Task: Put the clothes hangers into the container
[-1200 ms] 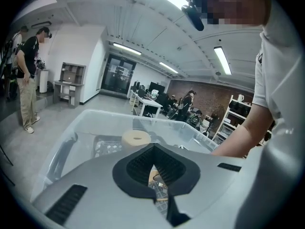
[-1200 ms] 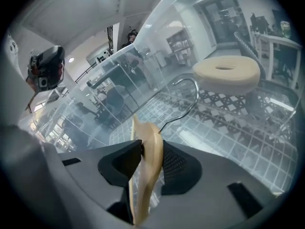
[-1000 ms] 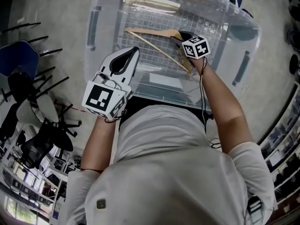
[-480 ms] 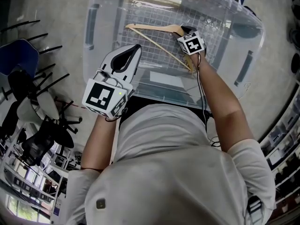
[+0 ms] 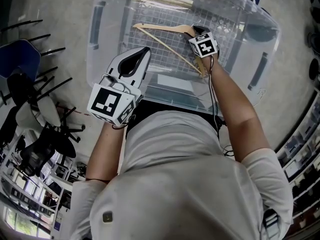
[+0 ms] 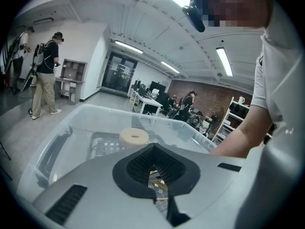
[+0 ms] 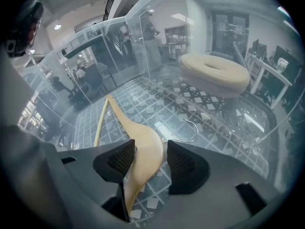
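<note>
Concrete floor [image 5: 60, 14], carrying clear container [image 5: 100, 24]. Item: wooden hanger [image 7: 143, 149], inside container. Probably light, rigid, smooth; best taken at thick middle below the hook. Right gripper [image 7: 148, 163]: fingers opening, hanger between them. Left gripper [image 6: 156, 175]: fingers closed together, empty.

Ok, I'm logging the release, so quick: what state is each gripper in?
Left gripper: shut, holding nothing.
Right gripper: jaws opening, with the wooden hanger between them, not clamped.
</note>
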